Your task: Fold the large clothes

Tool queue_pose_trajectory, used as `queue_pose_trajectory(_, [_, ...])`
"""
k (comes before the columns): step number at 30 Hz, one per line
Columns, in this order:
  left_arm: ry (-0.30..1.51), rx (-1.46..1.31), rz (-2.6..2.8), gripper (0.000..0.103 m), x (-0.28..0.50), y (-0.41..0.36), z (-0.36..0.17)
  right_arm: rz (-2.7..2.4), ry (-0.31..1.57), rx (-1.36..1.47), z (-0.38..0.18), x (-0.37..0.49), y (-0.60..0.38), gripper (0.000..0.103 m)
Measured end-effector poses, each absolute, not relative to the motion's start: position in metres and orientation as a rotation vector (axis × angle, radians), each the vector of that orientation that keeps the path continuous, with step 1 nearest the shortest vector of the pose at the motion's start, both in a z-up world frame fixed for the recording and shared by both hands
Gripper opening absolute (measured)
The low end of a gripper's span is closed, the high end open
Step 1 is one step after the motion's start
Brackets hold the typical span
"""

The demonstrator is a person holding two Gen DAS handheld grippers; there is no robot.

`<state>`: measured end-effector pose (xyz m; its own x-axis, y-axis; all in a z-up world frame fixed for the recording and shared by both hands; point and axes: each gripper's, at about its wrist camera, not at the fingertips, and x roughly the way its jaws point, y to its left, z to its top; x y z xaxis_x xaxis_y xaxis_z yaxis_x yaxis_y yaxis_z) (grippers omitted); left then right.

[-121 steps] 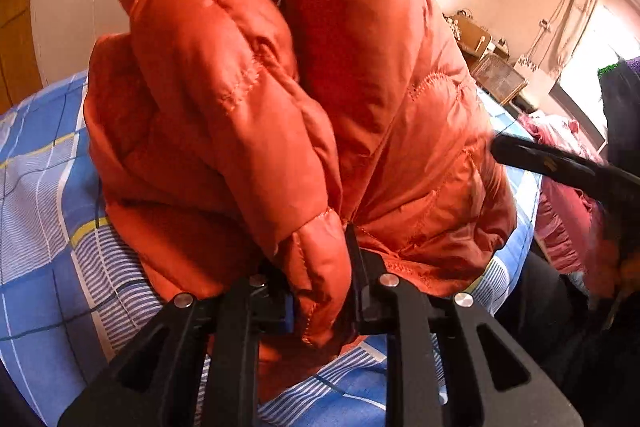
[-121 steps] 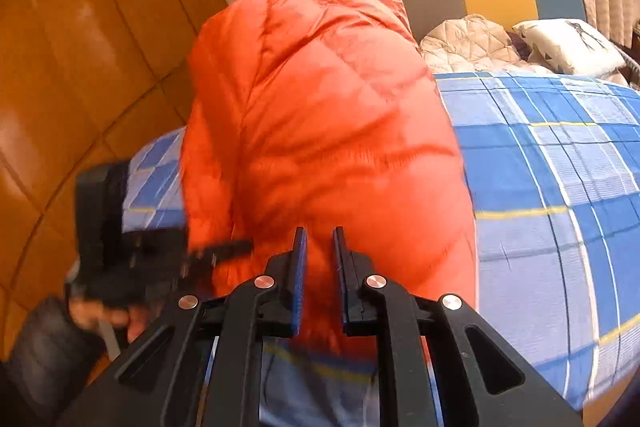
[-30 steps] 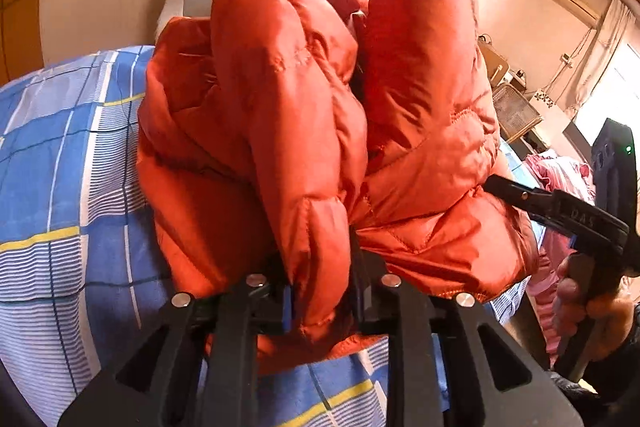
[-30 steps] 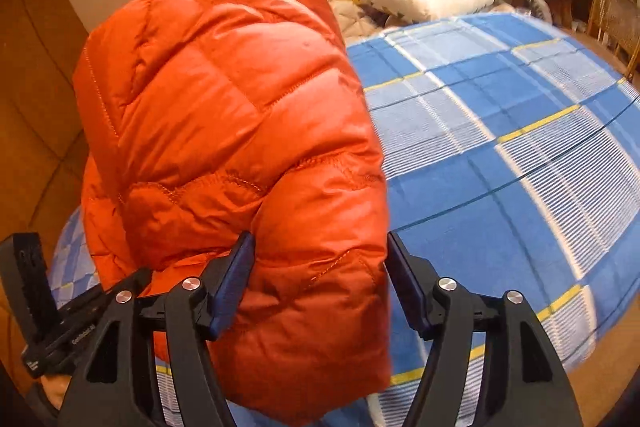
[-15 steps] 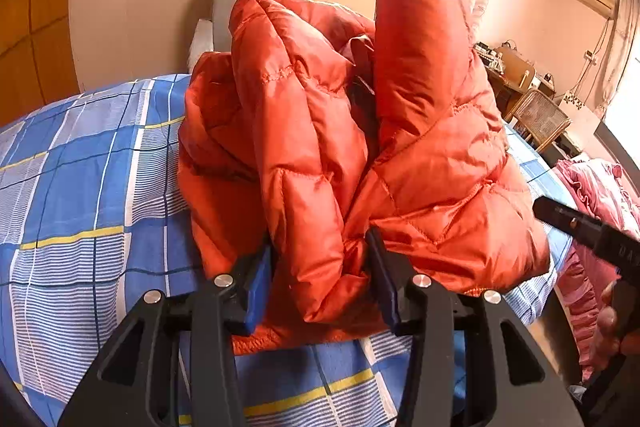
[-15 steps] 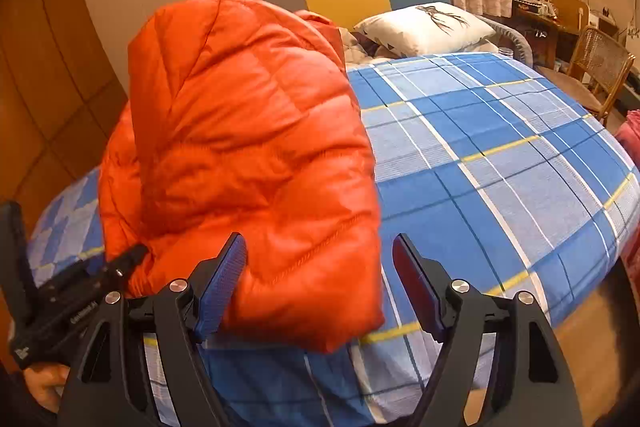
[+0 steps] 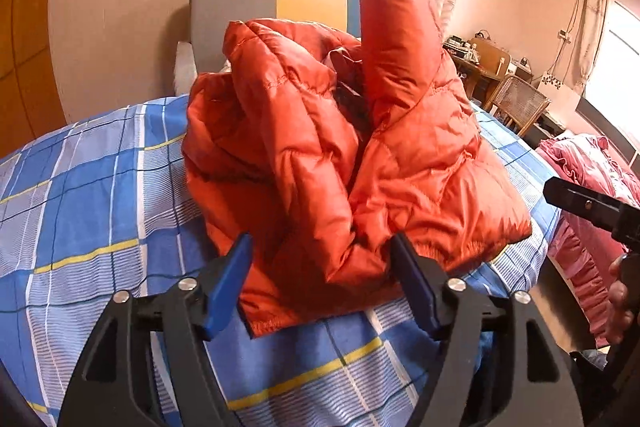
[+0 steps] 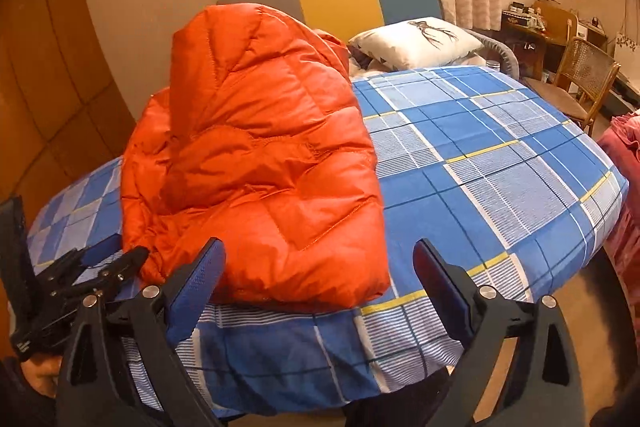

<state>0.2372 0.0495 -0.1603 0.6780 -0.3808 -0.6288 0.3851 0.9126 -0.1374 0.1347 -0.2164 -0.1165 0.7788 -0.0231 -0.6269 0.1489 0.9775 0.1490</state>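
Both released: left gripper [image 7: 320,283] spread just before the orange down jacket's [image 7: 344,163] near hem, nearer than right gripper [image 8: 320,279], jacket running away toward the headboard [image 7: 240,7].

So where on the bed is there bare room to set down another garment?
The blue plaid sheet lies bare between the orange down jacket, the white pillow and the bed's right edge. A smaller bare patch lies left of the jacket in the left wrist view. The jacket takes up the near-left part.
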Motion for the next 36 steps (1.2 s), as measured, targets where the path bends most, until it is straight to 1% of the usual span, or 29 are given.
queue_pose_trajectory(10, [0.685,-0.001,-0.388,0.082,0.203,0.057,-0.167,-0.114,0.662,0.124,-0.118,0.111,-0.193,0.096])
queue_pose_trajectory(11, [0.685,-0.006,-0.381,0.085,0.200,0.057,-0.167,-0.117,0.662,0.119,-0.117,0.108,-0.192,0.096])
queue_pose_trajectory(12, [0.682,-0.014,-0.358,0.090,0.195,0.058,-0.166,-0.121,0.659,0.113,-0.116,0.105,-0.191,0.096])
queue_pose_trajectory(13, [0.678,-0.020,-0.349,0.092,0.191,0.058,-0.165,-0.134,0.653,0.100,-0.114,0.101,-0.190,0.096])
queue_pose_trajectory(15, [0.668,-0.020,-0.315,0.099,0.182,0.056,-0.160,-0.146,0.646,0.078,-0.111,0.094,-0.190,0.096])
queue_pose_trajectory(18, [0.643,-0.032,-0.291,0.101,0.172,0.053,-0.153,-0.147,0.629,0.069,-0.106,0.085,-0.189,0.100])
queue_pose_trajectory(22, [0.633,-0.044,-0.272,0.101,0.170,0.054,-0.152,-0.147,0.632,0.102,-0.105,0.086,-0.194,0.100])
queue_pose_trajectory(28, [0.639,-0.066,-0.291,0.101,0.180,0.061,-0.151,-0.157,0.687,0.136,-0.120,0.096,-0.201,0.100])
queue_pose_trajectory(34, [0.586,-0.084,-0.428,0.101,0.209,0.051,-0.118,-0.179,0.698,0.156,-0.124,0.104,-0.209,0.100])
queue_pose_trajectory(36, [0.608,-0.057,-0.461,0.101,0.229,0.040,-0.113,-0.166,0.722,0.168,-0.128,0.107,-0.210,0.100])
